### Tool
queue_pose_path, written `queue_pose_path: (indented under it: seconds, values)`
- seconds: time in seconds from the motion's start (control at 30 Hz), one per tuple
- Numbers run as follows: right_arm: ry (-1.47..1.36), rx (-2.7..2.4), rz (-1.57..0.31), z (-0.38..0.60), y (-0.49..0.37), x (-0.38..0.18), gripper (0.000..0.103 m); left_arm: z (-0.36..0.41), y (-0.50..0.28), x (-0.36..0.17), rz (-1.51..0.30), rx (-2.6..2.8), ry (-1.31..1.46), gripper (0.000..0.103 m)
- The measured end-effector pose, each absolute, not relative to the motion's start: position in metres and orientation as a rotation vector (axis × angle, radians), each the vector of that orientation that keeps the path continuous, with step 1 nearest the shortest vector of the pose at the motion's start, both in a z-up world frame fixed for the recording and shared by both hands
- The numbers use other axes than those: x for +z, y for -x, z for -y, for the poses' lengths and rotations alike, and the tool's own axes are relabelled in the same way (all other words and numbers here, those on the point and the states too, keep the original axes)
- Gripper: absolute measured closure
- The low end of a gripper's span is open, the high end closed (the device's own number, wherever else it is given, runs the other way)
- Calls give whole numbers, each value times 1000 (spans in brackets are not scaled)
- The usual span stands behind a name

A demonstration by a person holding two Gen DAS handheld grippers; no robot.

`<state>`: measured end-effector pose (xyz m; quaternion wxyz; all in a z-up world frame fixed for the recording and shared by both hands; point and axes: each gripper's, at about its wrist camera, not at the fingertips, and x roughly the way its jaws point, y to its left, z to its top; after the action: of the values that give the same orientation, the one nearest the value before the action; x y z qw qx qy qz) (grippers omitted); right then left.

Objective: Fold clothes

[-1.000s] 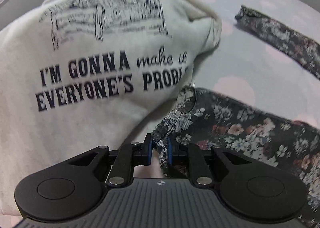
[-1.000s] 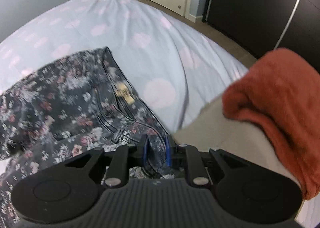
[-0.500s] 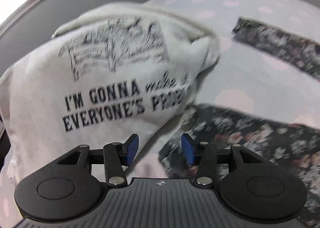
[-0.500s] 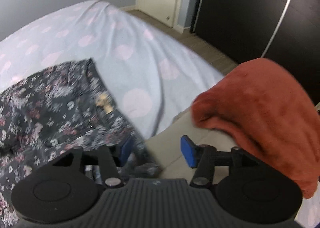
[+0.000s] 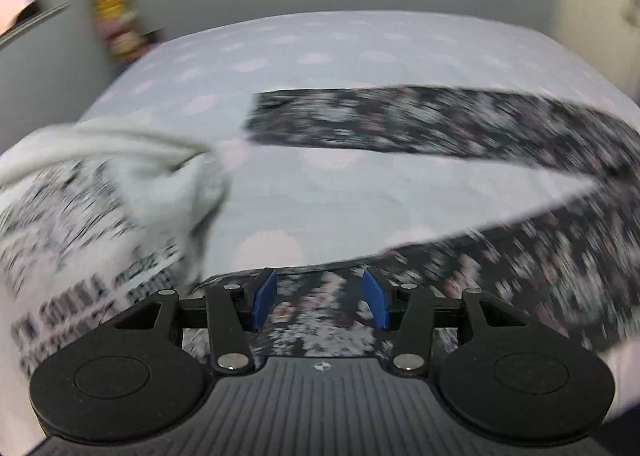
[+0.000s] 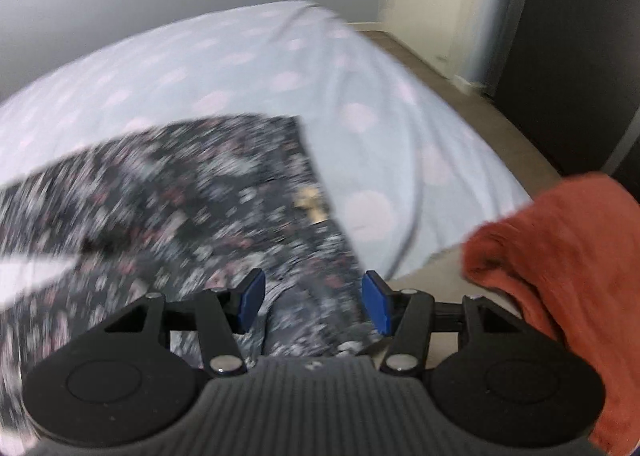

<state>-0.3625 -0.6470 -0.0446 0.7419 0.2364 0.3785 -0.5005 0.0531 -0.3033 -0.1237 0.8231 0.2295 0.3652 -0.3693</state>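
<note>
Both grippers open over the floral trousers

Nearest, the left hand-held gripper (image 5: 320, 304) and the right hand-held gripper (image 6: 314, 306) are seen spread wide, with nothing gripped. Floral trousers (image 6: 192, 192) lie spread on the bed (image 5: 320, 56), directly beneath and ahead of both. Soft, light, limp cloth is judged likely; the waistband (image 6: 316, 192) or a hem would be best pinched. A white sweatshirt (image 5: 80, 224) lies left, a rust towel (image 6: 560, 256) right. One leg (image 5: 400, 124) stretches farther off.

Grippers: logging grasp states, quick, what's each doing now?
Left gripper: open, over the floral pants.
Right gripper: open, holding nothing.
</note>
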Motion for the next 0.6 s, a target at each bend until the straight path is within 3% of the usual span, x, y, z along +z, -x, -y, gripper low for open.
queue_pose_path:
  seconds: [0.43, 0.6]
  values:
    - [-139, -672, -1107, 589, 333, -77, 46, 307, -5, -156, -717, -1122, -1114, 57]
    - [-152, -646, -1128, 586, 337, -88, 46, 319, 22, -188, -696, -1095, -1315, 57]
